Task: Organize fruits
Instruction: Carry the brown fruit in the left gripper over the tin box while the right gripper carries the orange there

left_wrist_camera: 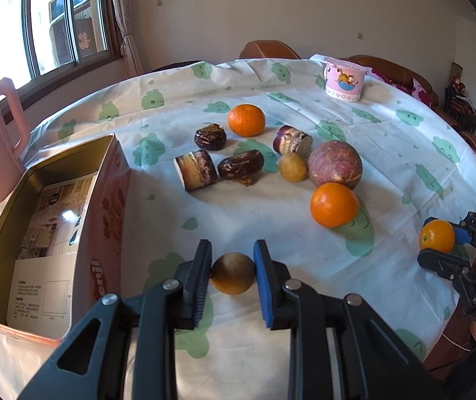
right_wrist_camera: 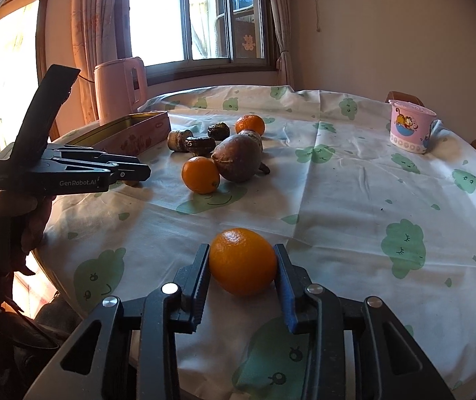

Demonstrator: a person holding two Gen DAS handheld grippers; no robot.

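**Now: both grippers clamped on fruit, desk level**

Left gripper (left_wrist_camera: 232, 271) holds a small brown round fruit (left_wrist_camera: 232, 273), pads pressed on both sides, fruit resting on the cloth beside the open tin box (left_wrist_camera: 104, 200) at the desk's left edge. Right gripper (right_wrist_camera: 243, 263) holds a tangerine (right_wrist_camera: 243, 261) near the right edge, pads touching it. Remaining fruit sits mid-desk: two oranges (left_wrist_camera: 334, 204), a large reddish fruit (left_wrist_camera: 334, 164), dates (left_wrist_camera: 240, 164), cut cane pieces (left_wrist_camera: 195, 174). Pink cup (left_wrist_camera: 344, 80) stands at the far edge.
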